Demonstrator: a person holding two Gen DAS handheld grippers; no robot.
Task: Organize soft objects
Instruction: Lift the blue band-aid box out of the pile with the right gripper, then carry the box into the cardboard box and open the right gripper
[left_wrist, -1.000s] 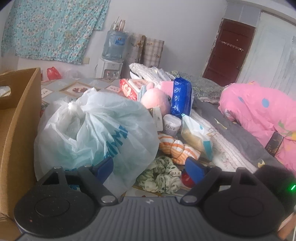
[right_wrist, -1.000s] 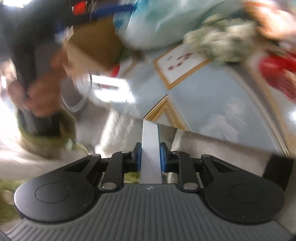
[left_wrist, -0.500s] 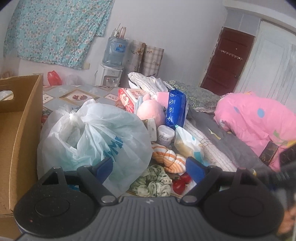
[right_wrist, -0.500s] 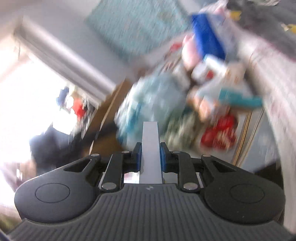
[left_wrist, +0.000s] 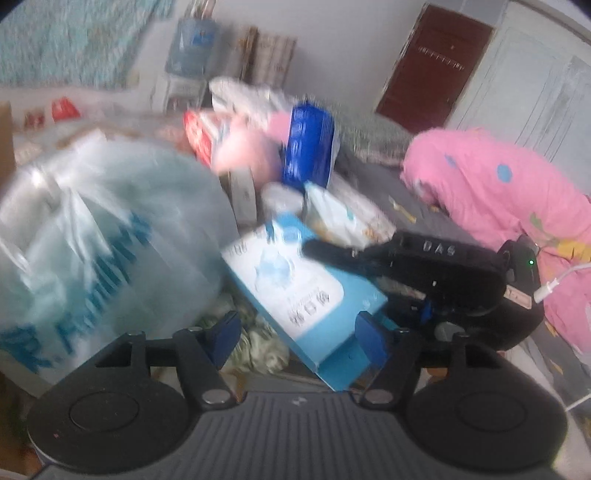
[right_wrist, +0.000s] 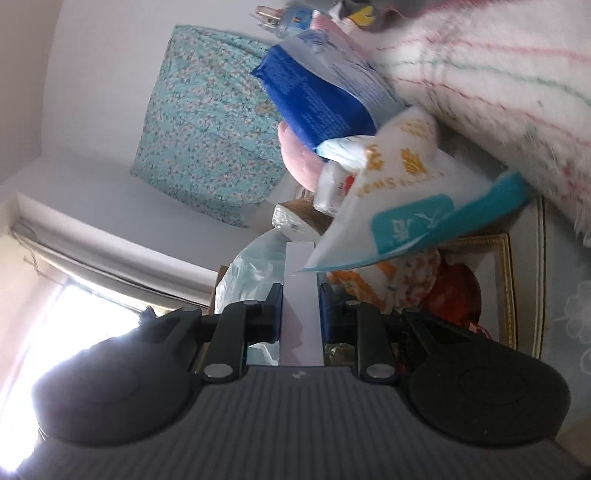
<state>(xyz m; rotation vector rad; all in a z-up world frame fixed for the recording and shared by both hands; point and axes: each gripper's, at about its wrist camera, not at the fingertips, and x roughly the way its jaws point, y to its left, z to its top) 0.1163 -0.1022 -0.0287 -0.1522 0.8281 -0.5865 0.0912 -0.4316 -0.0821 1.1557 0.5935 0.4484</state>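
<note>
Right tool (right_wrist: 301, 314): clamped on flat blue box (left_wrist: 303, 291).
Left tool (left_wrist: 297, 334): jaws just narrowed, box between, ungripped.
Remaining: pile unsorted.

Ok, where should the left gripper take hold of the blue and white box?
By its near lower end, straight ahead. The box is flat and tilted, the right gripper clamps its far edge, and that free end sits between the jaws of the left gripper, which have just been closing but seem not yet to press it.
</note>
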